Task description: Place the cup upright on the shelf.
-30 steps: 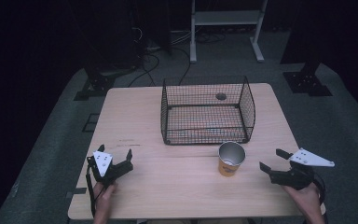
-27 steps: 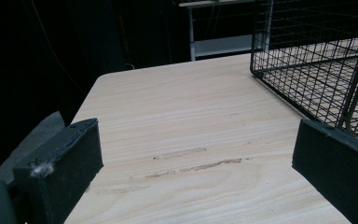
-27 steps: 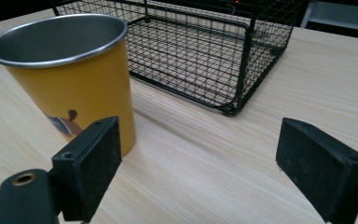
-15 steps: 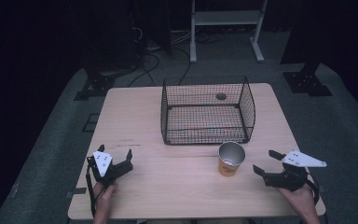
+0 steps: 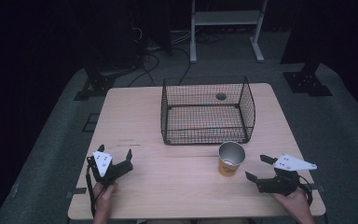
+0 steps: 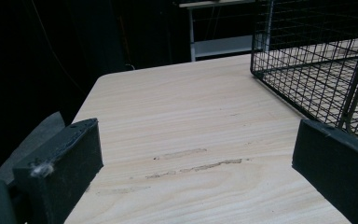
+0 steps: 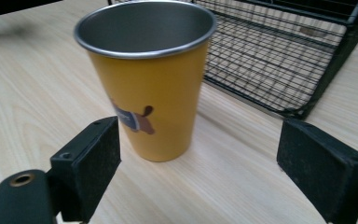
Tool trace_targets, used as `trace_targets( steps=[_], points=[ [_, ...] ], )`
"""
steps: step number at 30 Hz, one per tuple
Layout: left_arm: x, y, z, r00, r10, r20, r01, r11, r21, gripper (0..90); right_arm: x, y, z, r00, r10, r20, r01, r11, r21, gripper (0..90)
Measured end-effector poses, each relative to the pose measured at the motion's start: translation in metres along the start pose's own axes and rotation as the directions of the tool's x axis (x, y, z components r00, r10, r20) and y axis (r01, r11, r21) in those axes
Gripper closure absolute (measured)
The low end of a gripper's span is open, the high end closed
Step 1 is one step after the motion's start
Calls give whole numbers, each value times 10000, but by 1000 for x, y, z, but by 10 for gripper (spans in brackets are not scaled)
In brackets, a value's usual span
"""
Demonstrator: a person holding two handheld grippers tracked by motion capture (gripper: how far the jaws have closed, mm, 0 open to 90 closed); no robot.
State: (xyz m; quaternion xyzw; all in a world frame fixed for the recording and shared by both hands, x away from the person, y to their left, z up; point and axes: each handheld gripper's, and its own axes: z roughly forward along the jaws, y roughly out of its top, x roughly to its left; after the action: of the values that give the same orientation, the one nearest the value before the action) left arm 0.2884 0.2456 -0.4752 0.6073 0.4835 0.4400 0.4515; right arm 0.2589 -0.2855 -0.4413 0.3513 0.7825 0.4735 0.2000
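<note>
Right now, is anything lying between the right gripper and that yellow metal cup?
No. In the right gripper view, bare wooden table separates the open right gripper from the yellow metal cup.

From above we look forward and down; low gripper cameras face 12 and 10 o'clock, sharing the basket (image 5: 206,111) (image 6: 321,60) (image 7: 279,56).

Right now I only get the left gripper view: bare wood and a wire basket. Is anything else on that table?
Observer: Yes, a yellow cup stands upright just in front of the basket.
Operator: Is something holding it?
Observer: No. The right gripper is open and points at it, just short of it, not touching.
Operator: Anything inside the cup?
Observer: From the right gripper view, its metal inside looks empty.
</note>
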Motion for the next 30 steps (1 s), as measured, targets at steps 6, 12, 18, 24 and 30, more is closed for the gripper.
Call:
trace_targets(
  steps=[6,12,18,24,30],
  points=[
    [0,0,0,10000,20,6,-20,10000,-23,8,8,4,5,9999,-73,-125,74,10000,48,107],
    [0,0,0,10000,22,5,-22,10000,-17,8,14,9,11,9991,-235,-352,236,9997,33,101],
    [0,0,0,10000,33,-2,-33,10000,-23,8,17,13,19,9992,-290,-290,295,9994,154,63],
    [0,0,0,10000,27,4,-27,10000,-32,8,20,19,30,9985,-343,-438,353,9991,219,30],
    [0,0,0,10000,37,7,-37,10000,-39,8,21,24,38,9982,-394,-447,406,9988,260,25]
  ],
)
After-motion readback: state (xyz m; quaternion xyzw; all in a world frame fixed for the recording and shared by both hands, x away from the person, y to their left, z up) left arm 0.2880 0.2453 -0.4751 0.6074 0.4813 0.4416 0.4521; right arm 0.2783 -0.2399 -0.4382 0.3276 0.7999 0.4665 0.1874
